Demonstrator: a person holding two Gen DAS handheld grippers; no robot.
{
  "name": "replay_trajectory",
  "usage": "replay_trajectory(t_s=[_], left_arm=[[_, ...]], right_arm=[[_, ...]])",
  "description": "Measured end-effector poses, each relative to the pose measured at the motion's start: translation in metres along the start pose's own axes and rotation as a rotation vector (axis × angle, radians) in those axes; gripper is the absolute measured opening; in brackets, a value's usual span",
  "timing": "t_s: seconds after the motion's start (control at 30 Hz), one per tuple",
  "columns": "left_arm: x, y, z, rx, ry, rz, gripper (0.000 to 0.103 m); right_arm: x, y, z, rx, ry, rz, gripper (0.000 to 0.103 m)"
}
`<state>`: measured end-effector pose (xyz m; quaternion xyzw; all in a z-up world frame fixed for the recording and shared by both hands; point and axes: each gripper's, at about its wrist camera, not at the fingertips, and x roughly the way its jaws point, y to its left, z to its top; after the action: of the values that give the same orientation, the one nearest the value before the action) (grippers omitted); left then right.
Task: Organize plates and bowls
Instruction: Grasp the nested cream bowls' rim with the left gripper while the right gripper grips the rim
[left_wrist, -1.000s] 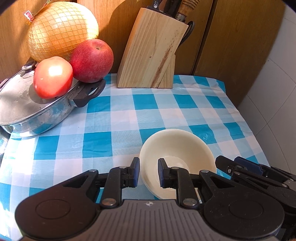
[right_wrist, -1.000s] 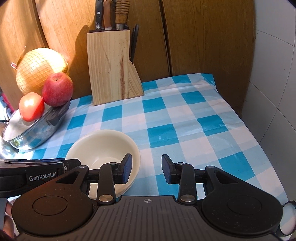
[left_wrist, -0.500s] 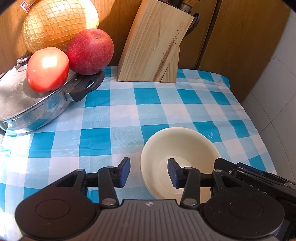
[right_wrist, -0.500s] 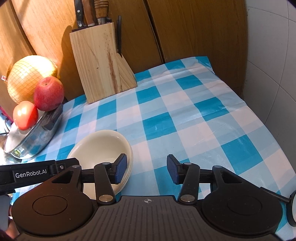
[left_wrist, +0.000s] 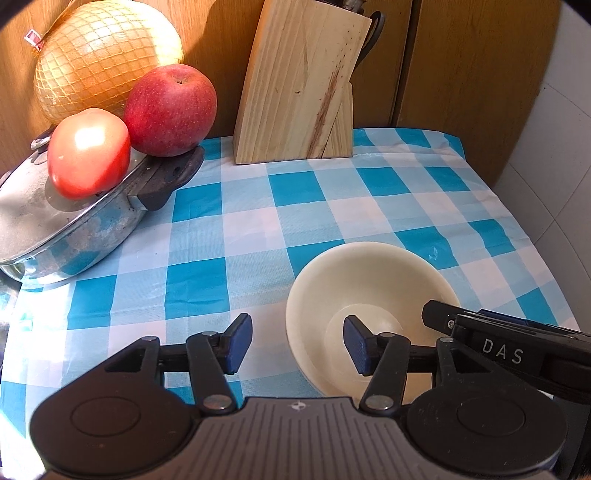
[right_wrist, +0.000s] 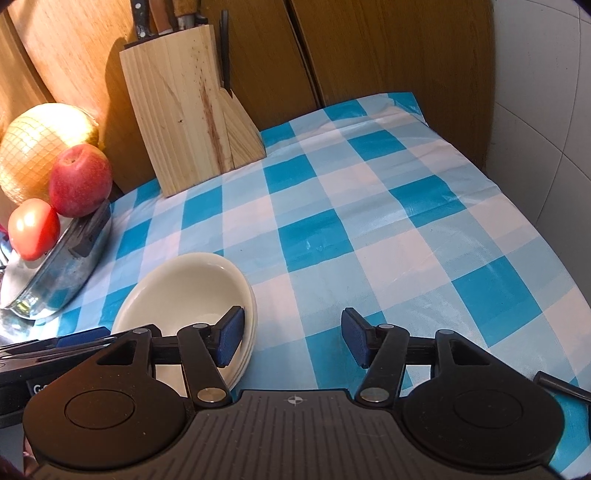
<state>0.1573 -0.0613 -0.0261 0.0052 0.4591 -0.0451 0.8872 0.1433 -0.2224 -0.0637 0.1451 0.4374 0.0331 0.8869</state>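
A stack of cream bowls stands on the blue-and-white checked tablecloth. My left gripper is open and empty, with its right finger over the bowl's inside and its left finger outside the near rim. In the right wrist view the bowls lie at the lower left. My right gripper is open and empty, its left finger at the bowls' right rim. The right gripper's body shows at the right edge of the left wrist view.
A wooden knife block stands at the back against wooden panels. A steel lidded pot at the left carries a tomato, an apple and a netted pomelo. A tiled wall bounds the right side.
My left gripper has opened from nearly shut to wide open, releasing the bowl's rim. My right gripper has opened wider. Both have drawn back and up a little.
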Motion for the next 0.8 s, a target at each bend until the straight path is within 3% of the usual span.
replay_trajectory(t_s=[0.43,0.8], left_arm=[[0.005,-0.006,-0.005,0.056,-0.009,0.051,0.048],[0.018,-0.013,-0.01,0.108,0.022,0.072,0.045]], right_arm=[[0.008,0.009,-0.003,-0.045,0.019,-0.009,0.061],[0.012,0.007,-0.002,-0.019,0.049,0.056,0.044]])
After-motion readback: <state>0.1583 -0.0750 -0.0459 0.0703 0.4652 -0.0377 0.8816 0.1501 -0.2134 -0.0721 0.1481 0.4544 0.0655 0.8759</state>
